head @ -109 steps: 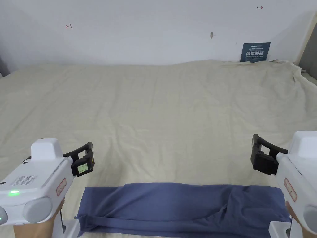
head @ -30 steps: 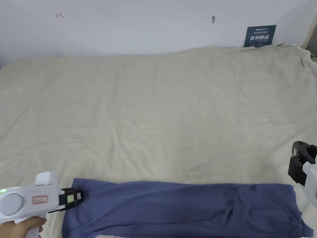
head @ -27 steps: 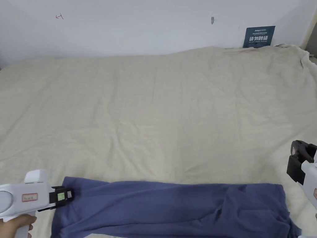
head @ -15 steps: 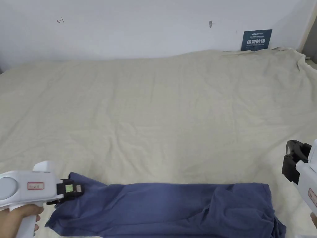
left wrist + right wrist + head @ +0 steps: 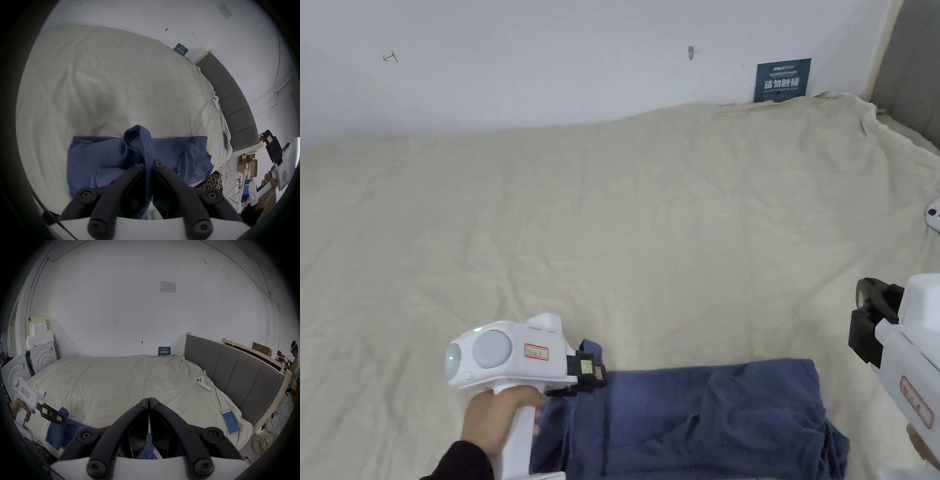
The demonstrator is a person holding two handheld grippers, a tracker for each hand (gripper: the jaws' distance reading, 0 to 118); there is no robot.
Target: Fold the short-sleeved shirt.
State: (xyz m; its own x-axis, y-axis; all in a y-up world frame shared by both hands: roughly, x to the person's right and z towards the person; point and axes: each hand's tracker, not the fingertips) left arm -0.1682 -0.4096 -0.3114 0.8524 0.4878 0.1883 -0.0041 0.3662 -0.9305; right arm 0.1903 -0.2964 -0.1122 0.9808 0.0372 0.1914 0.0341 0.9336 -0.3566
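Observation:
The dark blue shirt (image 5: 712, 419) lies in a folded strip along the near edge of the bed. My left gripper (image 5: 599, 375) is shut on the strip's left end and holds it lifted, over the strip's middle. In the left gripper view that end (image 5: 138, 142) stands up in a loop out of the closed jaws, with the rest of the shirt (image 5: 181, 155) flat behind it. My right gripper (image 5: 865, 322) hovers above the sheet, just right of the shirt's right end. In the right gripper view its jaws (image 5: 148, 400) are shut with nothing between them.
A cream sheet (image 5: 612, 219) covers the wide bed. A white controller (image 5: 203, 383) and a phone (image 5: 230, 421) lie near the grey headboard (image 5: 243, 369) on the right. A blue sign (image 5: 782, 79) leans on the far wall. Another person (image 5: 294, 363) stands beyond the headboard.
My left gripper closed on the shirt's left end and has carried it up and to the right, so the strip now looks about half as long. The right gripper stayed at the right end.

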